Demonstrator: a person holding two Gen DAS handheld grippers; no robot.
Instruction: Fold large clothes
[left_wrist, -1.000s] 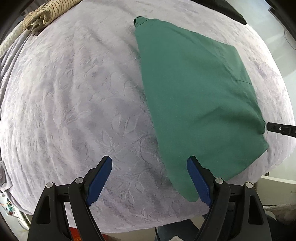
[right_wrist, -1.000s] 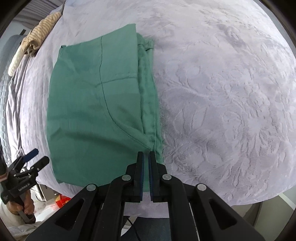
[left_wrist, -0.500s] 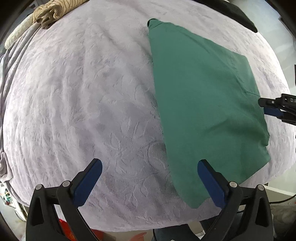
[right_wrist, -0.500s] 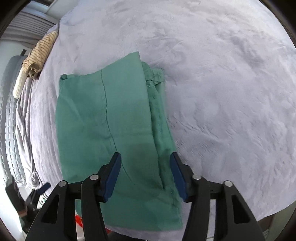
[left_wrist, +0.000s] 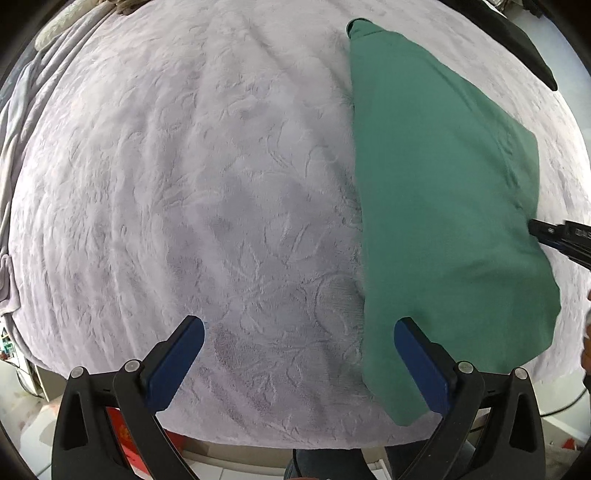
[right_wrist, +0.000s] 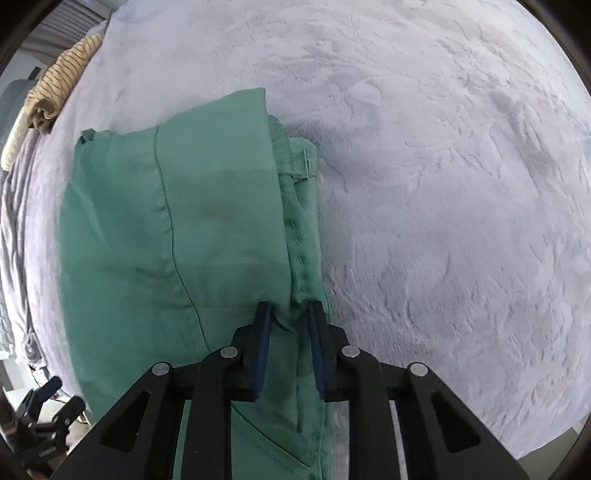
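Note:
A folded green garment lies flat on the lilac bedspread; in the right wrist view it fills the left half. My left gripper is open wide above the bedspread, its right finger over the garment's near left edge. My right gripper is nearly closed, pinching the garment's layered right edge between its blue pads. Its tip also shows in the left wrist view at the garment's right side.
A striped beige cloth and grey bedding lie at the far left of the bed. A dark object lies at the bed's far right. The bed's near edge runs just below both grippers.
My right gripper opened, moved forward over the garment's right edge, then closed on its layered edge. My left gripper shifted left, so the garment sits further right in its view.

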